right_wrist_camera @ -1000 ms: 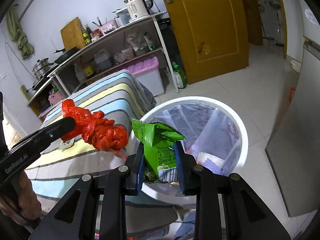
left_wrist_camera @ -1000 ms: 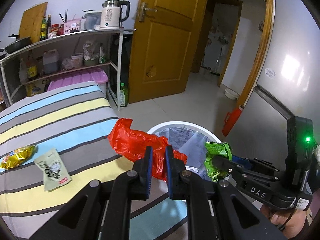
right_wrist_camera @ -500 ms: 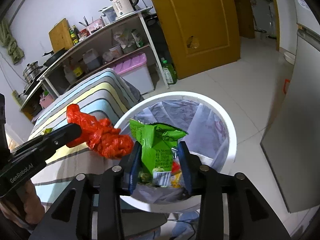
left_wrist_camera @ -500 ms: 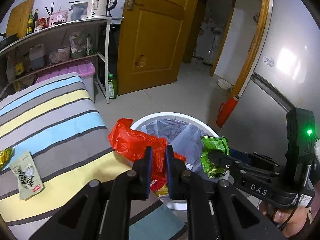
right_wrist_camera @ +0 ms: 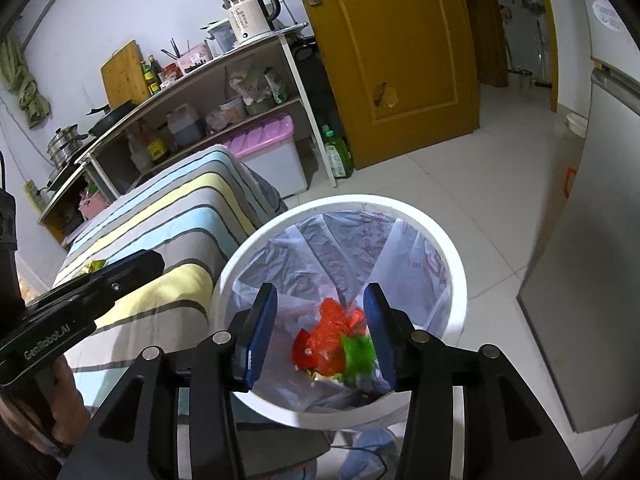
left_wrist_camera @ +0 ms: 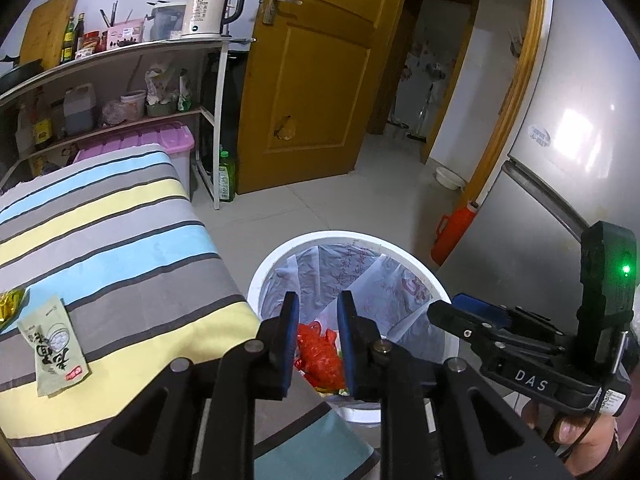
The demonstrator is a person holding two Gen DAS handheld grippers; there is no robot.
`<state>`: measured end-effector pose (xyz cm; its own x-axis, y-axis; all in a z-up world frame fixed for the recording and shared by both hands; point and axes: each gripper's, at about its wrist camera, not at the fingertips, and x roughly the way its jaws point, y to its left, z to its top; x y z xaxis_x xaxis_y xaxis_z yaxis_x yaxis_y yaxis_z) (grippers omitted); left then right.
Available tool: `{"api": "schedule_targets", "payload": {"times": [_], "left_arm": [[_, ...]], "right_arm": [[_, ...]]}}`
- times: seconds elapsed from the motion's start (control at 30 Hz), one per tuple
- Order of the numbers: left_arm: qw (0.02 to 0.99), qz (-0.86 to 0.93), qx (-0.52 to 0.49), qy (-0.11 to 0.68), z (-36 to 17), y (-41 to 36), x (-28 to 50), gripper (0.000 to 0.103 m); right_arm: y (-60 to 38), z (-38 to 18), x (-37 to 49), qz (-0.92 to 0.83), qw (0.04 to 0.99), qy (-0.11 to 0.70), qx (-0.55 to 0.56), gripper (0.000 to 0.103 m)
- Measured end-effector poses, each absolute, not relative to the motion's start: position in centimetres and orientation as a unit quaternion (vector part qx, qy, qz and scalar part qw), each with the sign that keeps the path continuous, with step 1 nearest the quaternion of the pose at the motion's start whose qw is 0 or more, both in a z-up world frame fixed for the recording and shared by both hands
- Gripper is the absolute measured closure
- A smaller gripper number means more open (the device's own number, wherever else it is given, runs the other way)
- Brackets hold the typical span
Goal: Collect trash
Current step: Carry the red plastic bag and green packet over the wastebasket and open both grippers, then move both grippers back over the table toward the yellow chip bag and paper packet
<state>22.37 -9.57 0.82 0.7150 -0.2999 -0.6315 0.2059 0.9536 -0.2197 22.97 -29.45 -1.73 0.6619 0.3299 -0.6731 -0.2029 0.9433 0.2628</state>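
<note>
Red plastic bag (right_wrist_camera: 328, 336): lay crumpled at the bottom of the white bin (right_wrist_camera: 456, 264), touching the green snack wrapper (right_wrist_camera: 358, 350) beside it; both were out of the jaws.
Left gripper (left_wrist_camera: 318, 340): hung over the bin's near rim, jaws opening, nothing between the pads; the red bag showed only through the gap, far below.
Right gripper (right_wrist_camera: 320, 334): hung over the bin mouth, jaws opening and wider than the left's, released and empty.
Remaining trash: a pale green sachet (left_wrist_camera: 54, 346) lay flat on the striped cloth (left_wrist_camera: 120, 240), with a gold wrapper (left_wrist_camera: 10, 306) just beyond it at the left edge of the left wrist view.
Direction: both pieces lay to the left of the bin and the tongs.
Long axis: the sachet's ran roughly away from the camera, tilted slightly left.
Nearer hand: judged the left, since its gripper hung on the cloth's side of the bin.
</note>
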Motion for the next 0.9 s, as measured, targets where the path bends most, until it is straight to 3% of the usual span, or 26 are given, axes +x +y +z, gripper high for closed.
{"api": "schedule_targets", "payload": {"times": [0.9], "left_arm": [[0.950, -0.044, -0.097, 0.293, 3.6, -0.6, 13.1, 0.080]], "right_arm": [[-20.8, 3.5, 15.5, 0.238, 0.917, 0.320, 0.014, 0.056]]}}
